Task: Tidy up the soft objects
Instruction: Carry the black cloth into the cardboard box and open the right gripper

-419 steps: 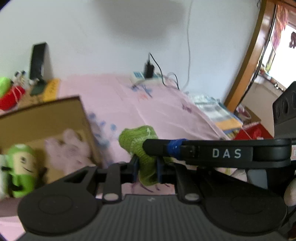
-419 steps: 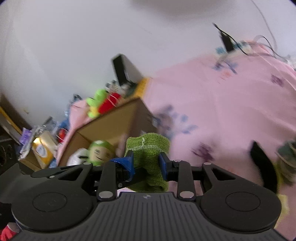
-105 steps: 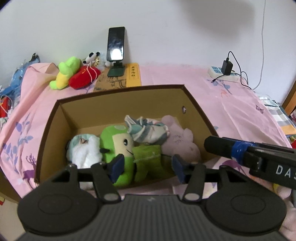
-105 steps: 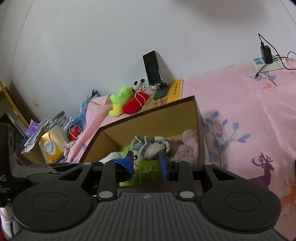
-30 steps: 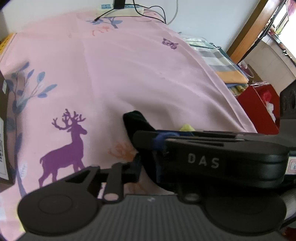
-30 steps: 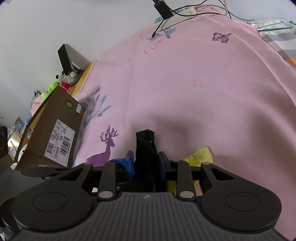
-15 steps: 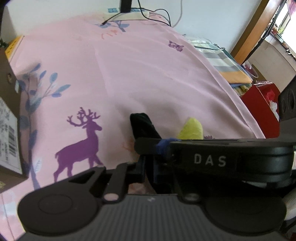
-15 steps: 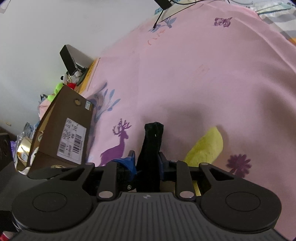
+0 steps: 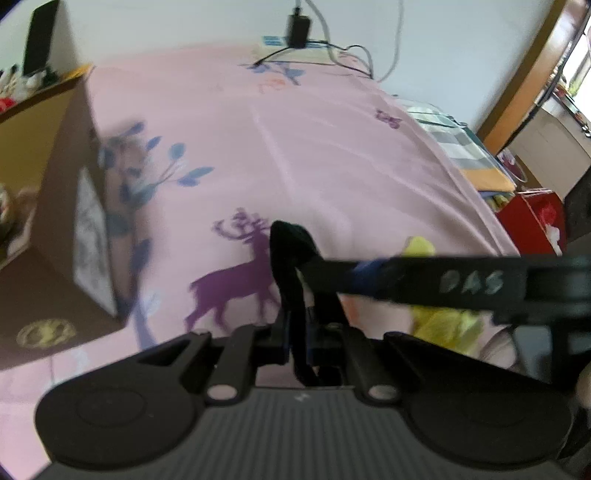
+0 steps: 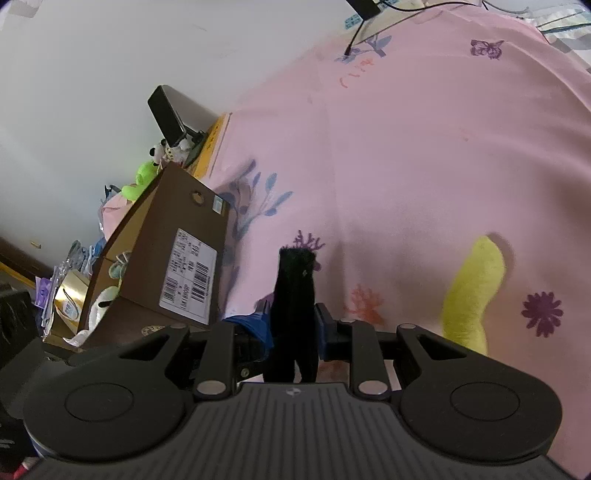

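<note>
Both grippers grip one black soft item (image 10: 295,291), a limp dark strip of cloth, above a bed covered by a pink sheet (image 10: 424,155) printed with purple deer, blue leaves and small flowers.

Left gripper (image 9: 295,332): jaws drawn tight together on the lower part of the black soft item (image 9: 290,254), whose upper end stands up past the fingertips. The view is blurred.

Right gripper (image 10: 293,328): jaws narrow, with the blue pads pressing the same cloth from either side. In the left wrist view this gripper (image 9: 332,273) crosses from the right, and its tip meets the cloth just above the left jaws.

Yellow plush piece (image 10: 472,291): lying on the sheet to the right of the grippers, apart from the black cloth.

Cardboard box (image 10: 177,254): on the bed to the left, open at the top, a white barcode label on its near end wall. Soft toys show inside over its rim, too partly seen to name.

Far left, beyond the box: a phone on a stand (image 10: 166,116) against the white wall, with a green plush toy (image 10: 142,179) beside it.

Far edge of the bed: a power strip with a plugged charger (image 9: 295,31).
</note>
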A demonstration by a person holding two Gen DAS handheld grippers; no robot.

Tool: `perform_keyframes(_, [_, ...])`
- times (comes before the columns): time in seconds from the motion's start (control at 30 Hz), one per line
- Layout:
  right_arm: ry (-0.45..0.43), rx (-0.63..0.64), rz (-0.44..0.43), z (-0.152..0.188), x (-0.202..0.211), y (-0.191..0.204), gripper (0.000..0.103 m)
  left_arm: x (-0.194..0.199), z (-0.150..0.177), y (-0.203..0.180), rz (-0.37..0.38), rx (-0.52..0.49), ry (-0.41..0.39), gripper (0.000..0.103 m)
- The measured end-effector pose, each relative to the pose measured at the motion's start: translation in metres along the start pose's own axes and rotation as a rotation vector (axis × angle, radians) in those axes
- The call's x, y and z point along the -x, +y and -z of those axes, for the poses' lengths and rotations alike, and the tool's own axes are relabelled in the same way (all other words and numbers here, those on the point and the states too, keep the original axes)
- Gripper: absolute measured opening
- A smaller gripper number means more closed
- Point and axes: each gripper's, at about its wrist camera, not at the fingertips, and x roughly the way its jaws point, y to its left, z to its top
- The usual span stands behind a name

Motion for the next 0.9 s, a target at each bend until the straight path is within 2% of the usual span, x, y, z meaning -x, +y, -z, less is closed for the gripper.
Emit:
perform_keyframes(0.27, [-0.004, -0.003, 0.013, 0.005, -0.008, 0.011, 0.006, 0.012, 0.016, 0.032, 0.005, 0.039, 0.002, 0.003])
perform_keyframes(0.33, [0.008, -0.009, 0.013, 0.007, -0.011, 0.013, 0.011, 0.016, 0.018, 0.036, 0.015, 0.038, -0.003, 0.003])
perform_keyframes(0.4, [0.018, 0.0, 0.049, 0.01, -0.017, 0.016, 0.013, 0.016, 0.02, 0.039, 0.027, 0.033, 0.005, 0.003])
perform_keyframes(0.5, [0.004, 0.073, 0.149, 0.015, -0.023, 0.021, 0.013, 0.017, 0.024, 0.042, 0.065, 0.034, -0.001, 0.005])
perform_keyframes(0.53, [0.001, 0.092, 0.168, 0.017, -0.025, 0.022, 0.014, 0.018, 0.026, 0.043, 0.086, 0.036, -0.007, 0.007])
perform_keyframes(0.6, [0.009, 0.113, 0.181, 0.019, -0.028, 0.021, 0.013, 0.018, 0.028, 0.042, 0.13, 0.021, -0.009, 0.027])
perform_keyframes(0.63, [0.001, 0.126, 0.187, 0.021, -0.029, 0.021, 0.012, 0.017, 0.029, 0.04, 0.14, 0.01, -0.007, 0.046])
perform_keyframes(0.67, [-0.006, 0.14, 0.193, 0.022, -0.029, 0.022, 0.012, 0.016, 0.03, 0.037, 0.143, -0.003, -0.011, 0.05])
perform_keyframes(0.8, [-0.023, 0.152, 0.2, 0.025, -0.03, 0.023, 0.013, 0.009, 0.032, 0.029, 0.136, -0.04, -0.02, 0.05])
perform_keyframes(0.87, [-0.032, 0.176, 0.201, 0.028, -0.029, 0.025, 0.013, 0.001, 0.031, 0.027, 0.13, -0.042, -0.006, 0.023])
perform_keyframes(0.9, [-0.035, 0.187, 0.204, 0.029, -0.03, 0.026, 0.012, -0.004, 0.031, 0.026, 0.134, -0.047, 0.008, 0.02])
